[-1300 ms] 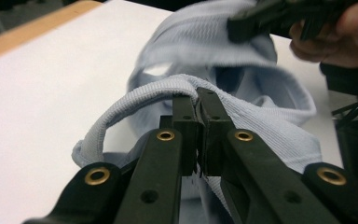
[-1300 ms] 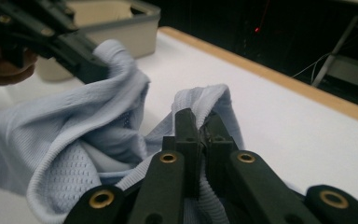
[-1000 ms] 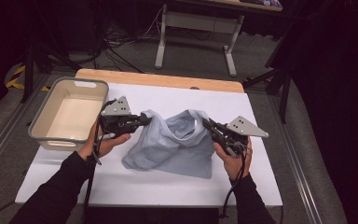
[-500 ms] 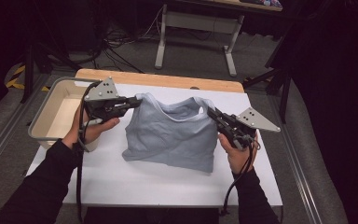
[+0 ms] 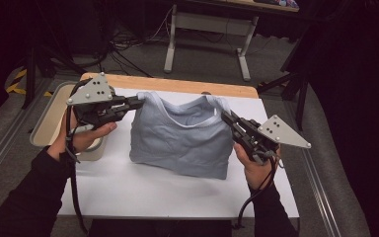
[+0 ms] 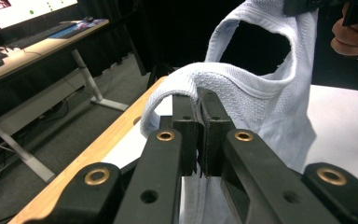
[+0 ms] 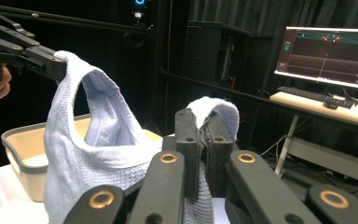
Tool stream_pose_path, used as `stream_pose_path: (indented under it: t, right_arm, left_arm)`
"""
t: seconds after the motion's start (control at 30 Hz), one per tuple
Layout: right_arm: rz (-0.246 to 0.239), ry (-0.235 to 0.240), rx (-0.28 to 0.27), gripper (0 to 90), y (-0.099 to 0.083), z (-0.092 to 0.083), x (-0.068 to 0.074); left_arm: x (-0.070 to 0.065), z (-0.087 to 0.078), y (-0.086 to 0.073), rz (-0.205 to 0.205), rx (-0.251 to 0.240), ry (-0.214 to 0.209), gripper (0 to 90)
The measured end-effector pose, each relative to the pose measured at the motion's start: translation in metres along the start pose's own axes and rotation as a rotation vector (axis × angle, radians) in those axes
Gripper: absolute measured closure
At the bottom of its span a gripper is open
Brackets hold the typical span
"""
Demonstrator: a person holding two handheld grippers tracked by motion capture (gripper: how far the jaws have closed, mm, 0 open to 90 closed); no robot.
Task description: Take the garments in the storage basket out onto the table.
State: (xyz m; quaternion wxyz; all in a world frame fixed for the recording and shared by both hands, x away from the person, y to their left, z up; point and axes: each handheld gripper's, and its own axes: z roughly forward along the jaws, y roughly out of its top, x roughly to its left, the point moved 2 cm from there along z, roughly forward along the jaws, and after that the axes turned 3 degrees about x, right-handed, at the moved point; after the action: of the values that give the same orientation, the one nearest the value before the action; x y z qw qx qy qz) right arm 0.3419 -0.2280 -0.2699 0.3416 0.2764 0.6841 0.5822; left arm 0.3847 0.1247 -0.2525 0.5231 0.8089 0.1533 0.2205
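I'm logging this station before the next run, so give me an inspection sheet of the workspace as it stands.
Surface: white mat on a wooden table, bare around the garment.
Job's things: light blue tank top held up by both shoulder straps, hem touching the mat.
Clutter: beige bin at the table's left side, contents not visible.
Grippers: left gripper shut on one strap; right gripper shut on the other.
Cables: a black cable trails from the left gripper, another from the right; loose wires on the floor behind the table.
Surroundings: dark room, desk with keyboard and lit monitor, a white desk frame beyond the table.
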Motion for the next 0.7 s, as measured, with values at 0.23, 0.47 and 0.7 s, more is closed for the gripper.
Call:
stream_pose_path:
  t: [0.23,0.47,0.7]
  right_arm:
    - [-0.001,0.010,0.010,87.0,0.000,-0.002,0.005]
    - [0.011,0.020,0.067,87.0,-0.020,0.015,0.004]
    - [0.008,-0.033,0.165,87.1,-0.041,0.056,-0.016]
  left_arm:
    - [-0.012,0.002,-0.003,0.014,0.012,-0.014,87.0]
    - [-0.005,0.024,-0.022,-0.027,0.060,-0.008,86.9]
    - [0.016,0.057,-0.038,-0.108,0.098,0.024,86.6]
